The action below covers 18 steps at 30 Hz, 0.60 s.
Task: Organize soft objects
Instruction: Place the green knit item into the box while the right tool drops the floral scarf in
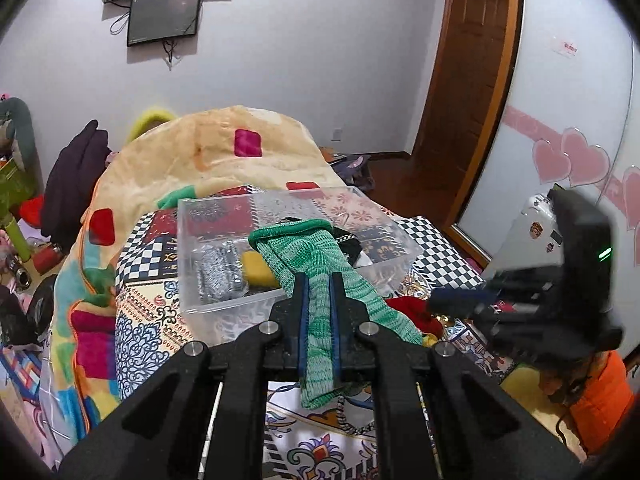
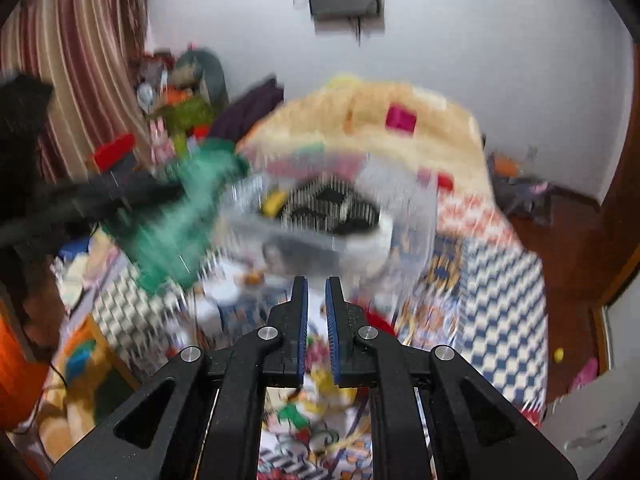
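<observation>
Left tool (image 1: pixel 316 280) clamped on a green knit sock (image 1: pixel 320 280); right tool (image 2: pixel 316 284) holds nothing.

The sock runs between the left tool's fingers, its cuff ahead over the near edge of a clear plastic bin (image 1: pixel 224 300) on the patterned bed cover (image 1: pixel 152 320). A yellow sponge (image 1: pixel 258 266) and a silver scrubber (image 1: pixel 222 276) lie in the bin, just left of the sock. The right tool's fingers stand narrowly apart; its view is blurred, with the bin (image 2: pixel 408 216) ahead.
</observation>
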Each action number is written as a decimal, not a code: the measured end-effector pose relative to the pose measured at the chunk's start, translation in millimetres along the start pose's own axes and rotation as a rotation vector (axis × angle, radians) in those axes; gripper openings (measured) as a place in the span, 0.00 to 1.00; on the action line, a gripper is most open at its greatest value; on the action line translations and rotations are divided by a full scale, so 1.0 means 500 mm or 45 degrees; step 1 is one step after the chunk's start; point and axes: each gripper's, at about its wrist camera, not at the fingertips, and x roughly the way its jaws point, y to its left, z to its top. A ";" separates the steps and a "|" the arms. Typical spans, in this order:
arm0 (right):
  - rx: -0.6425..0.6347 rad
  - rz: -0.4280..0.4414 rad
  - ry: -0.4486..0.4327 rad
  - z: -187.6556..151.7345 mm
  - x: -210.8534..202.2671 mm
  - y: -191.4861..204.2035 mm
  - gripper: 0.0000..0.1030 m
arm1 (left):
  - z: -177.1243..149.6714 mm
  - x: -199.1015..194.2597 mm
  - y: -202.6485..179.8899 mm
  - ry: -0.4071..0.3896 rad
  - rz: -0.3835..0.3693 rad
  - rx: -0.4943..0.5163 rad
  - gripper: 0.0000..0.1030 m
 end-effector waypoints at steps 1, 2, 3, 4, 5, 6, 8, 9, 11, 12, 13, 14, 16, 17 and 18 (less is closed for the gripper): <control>0.008 0.008 0.040 -0.008 0.016 -0.005 0.10 | -0.004 0.001 0.003 0.006 0.002 -0.005 0.08; 0.013 0.009 0.086 -0.017 0.034 -0.010 0.10 | -0.007 0.004 0.006 0.014 0.005 -0.010 0.08; 0.013 0.005 0.132 -0.026 0.052 -0.015 0.10 | -0.010 0.007 0.008 0.021 0.005 -0.015 0.08; 0.011 0.004 0.163 -0.034 0.063 -0.017 0.10 | -0.013 0.010 0.011 0.030 0.004 -0.020 0.08; 0.009 0.007 0.199 -0.044 0.076 -0.019 0.10 | -0.015 0.014 0.015 0.038 0.003 -0.024 0.08; 0.006 0.010 0.234 -0.055 0.087 -0.021 0.11 | -0.018 0.017 0.018 0.045 0.003 -0.029 0.08; -0.004 0.011 0.279 -0.068 0.098 -0.023 0.18 | -0.023 0.021 0.019 0.053 0.002 -0.034 0.08; -0.007 0.012 0.291 -0.073 0.101 -0.023 0.29 | -0.025 0.024 0.020 0.056 0.001 -0.038 0.08; -0.009 0.014 0.284 -0.080 0.099 -0.025 0.42 | -0.027 0.026 0.022 0.058 -0.001 -0.042 0.08; -0.011 0.012 0.274 -0.082 0.098 -0.025 0.43 | -0.028 0.025 0.021 0.059 -0.001 -0.042 0.08; -0.014 0.010 0.266 -0.081 0.095 -0.024 0.43 | -0.028 0.026 0.021 0.060 -0.001 -0.042 0.08; -0.015 0.009 0.259 -0.081 0.094 -0.024 0.43 | -0.029 0.026 0.020 0.061 0.001 -0.040 0.08; -0.023 0.002 0.254 -0.084 0.095 -0.022 0.43 | -0.029 0.023 0.017 0.060 0.003 -0.036 0.08; -0.029 -0.002 0.264 -0.086 0.099 -0.021 0.43 | -0.028 0.021 0.017 0.058 0.004 -0.034 0.08; -0.031 -0.003 0.271 -0.086 0.103 -0.020 0.41 | -0.027 0.020 0.017 0.056 0.005 -0.034 0.08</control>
